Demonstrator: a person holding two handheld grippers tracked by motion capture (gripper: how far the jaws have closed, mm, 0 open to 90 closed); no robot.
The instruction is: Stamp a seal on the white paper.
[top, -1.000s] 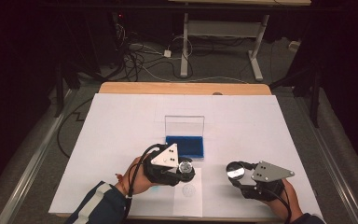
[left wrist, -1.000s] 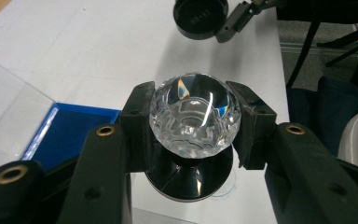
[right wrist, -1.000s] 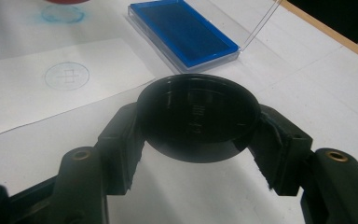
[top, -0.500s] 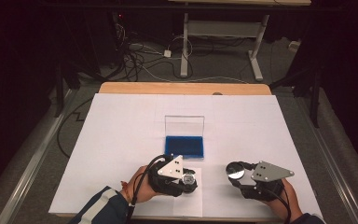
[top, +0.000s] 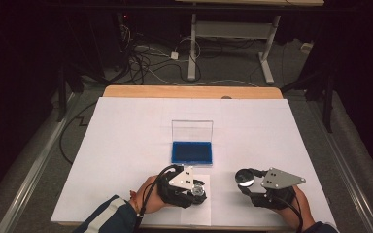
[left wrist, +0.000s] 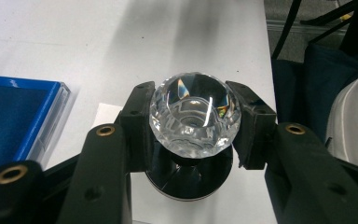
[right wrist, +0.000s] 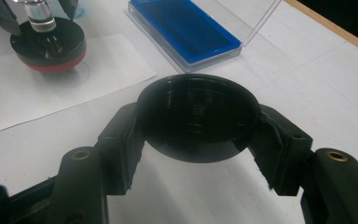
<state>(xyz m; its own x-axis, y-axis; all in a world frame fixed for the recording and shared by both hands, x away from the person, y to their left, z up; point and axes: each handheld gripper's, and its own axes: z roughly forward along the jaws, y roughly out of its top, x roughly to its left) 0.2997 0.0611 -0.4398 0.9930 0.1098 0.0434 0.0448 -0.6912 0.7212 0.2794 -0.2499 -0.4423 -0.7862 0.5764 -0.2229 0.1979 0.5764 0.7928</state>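
Across the white-covered table (top: 126,145), from big to small: an open blue-lined case (top: 192,152) with its clear lid upright sits mid-table; a loose white paper sheet (top: 175,213) lies at the near edge.

Left gripper (top: 189,187) hovers low over that sheet. Jaws part-way closed, pads pressing both sides of a faceted clear crystal knob (left wrist: 195,114), which tops a round black base (left wrist: 191,175). Right gripper view shows the base (right wrist: 48,44) with a red underside, resting on or just above the paper; contact cannot be told.

Right gripper (top: 245,178), near the table's right front, well apart from the left. Jaws drawn close, clamping a round black disc (right wrist: 198,119), probably a lid or lens cap, by its rim, held clear of the table.

Step in hand, as judged: the crystal-topped piece is being set down on the paper, case just beyond it. Next move likely calls for a level, settled base before the jaws let go; the facets look slippery, so ease off slowly.
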